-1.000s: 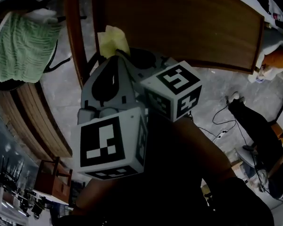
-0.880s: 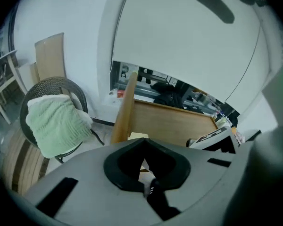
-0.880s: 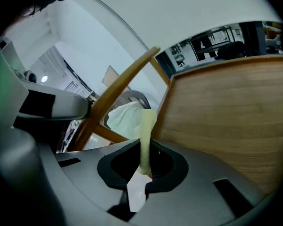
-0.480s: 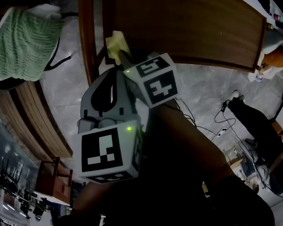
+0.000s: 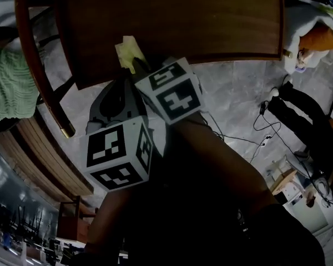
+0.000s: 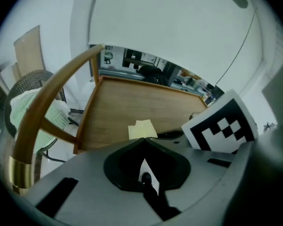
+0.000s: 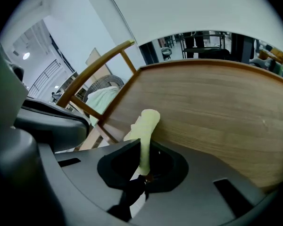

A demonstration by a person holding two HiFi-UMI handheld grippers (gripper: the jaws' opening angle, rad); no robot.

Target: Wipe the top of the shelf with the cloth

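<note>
A brown wooden shelf top [image 5: 183,21] fills the upper head view. A pale yellow cloth [image 5: 130,51] lies at its near edge, toward the left corner. My right gripper [image 5: 135,65] is shut on the cloth, which rises folded out of its jaws [image 7: 146,126] against the wood [image 7: 217,107]. My left gripper [image 5: 124,77] hangs close beside it on the left, just short of the shelf edge. Its jaws [image 6: 144,142] meet with nothing between them. From there the cloth [image 6: 142,128] shows on the shelf top [image 6: 132,102].
A curved wooden chair rail [image 5: 36,65] with a brass tip stands left of the shelf, with a green towel [image 5: 5,87] beyond it. Cables [image 5: 250,143] lie on the grey floor at the right, where a person's legs [image 5: 308,132] show.
The cloth and the right gripper now sit farther from the shelf's left edge. The right gripper's cube has closed in beside the left one. The view has shifted.
</note>
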